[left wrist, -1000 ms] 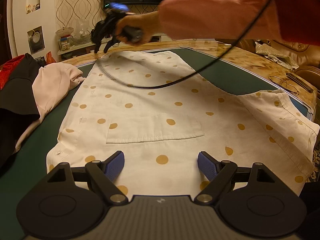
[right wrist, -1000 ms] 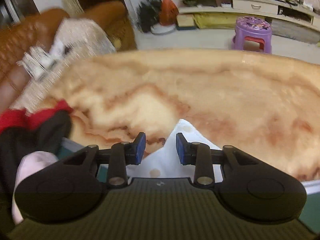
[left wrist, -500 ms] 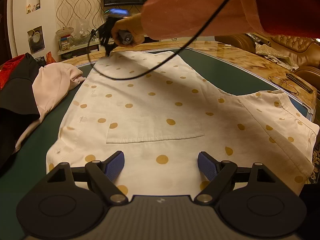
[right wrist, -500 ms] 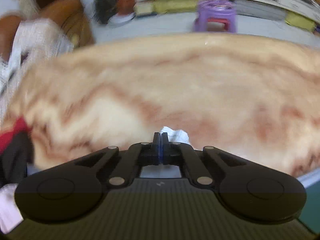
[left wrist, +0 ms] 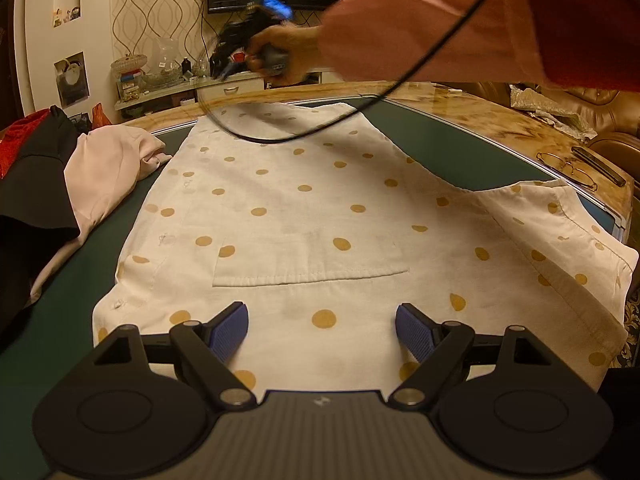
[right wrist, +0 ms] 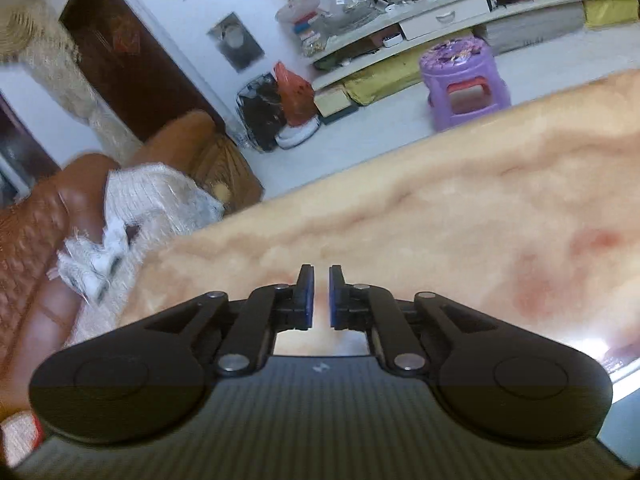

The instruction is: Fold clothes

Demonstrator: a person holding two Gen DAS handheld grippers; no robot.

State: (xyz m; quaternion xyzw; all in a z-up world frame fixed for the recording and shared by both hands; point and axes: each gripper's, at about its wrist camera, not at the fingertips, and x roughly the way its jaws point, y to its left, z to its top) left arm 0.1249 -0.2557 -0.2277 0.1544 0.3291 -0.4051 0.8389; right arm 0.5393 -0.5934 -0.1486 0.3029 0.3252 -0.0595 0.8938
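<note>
A white shirt with yellow dots [left wrist: 320, 200] lies spread flat on the green table mat [left wrist: 460, 152], pocket side up. My left gripper [left wrist: 320, 320] hovers open over the shirt's near hem, with cloth under the gap but nothing pinched. In the left wrist view my right gripper [left wrist: 228, 64] is blurred, held by a hand [left wrist: 280, 52] above the shirt's far edge. In its own view the right gripper [right wrist: 319, 280] has its jaws opening, a narrow gap between the blue pads [right wrist: 306, 296], nothing in it, and only the marble table rim [right wrist: 440, 208] beyond.
A pile of pink [left wrist: 104, 168], black [left wrist: 36, 184] and red [left wrist: 16, 136] clothes lies at the mat's left. A black cable [left wrist: 320, 132] droops onto the shirt's far part. Glasses [left wrist: 568, 168] and a dark flat bar [left wrist: 596, 164] rest on the right rim. A purple stool [right wrist: 464, 80] stands beyond the table.
The right gripper closed on the shirt's far corner half a second ago; now it has let go, lifted off, rolled, and its jaws stand slightly apart. The left gripper is unchanged.
</note>
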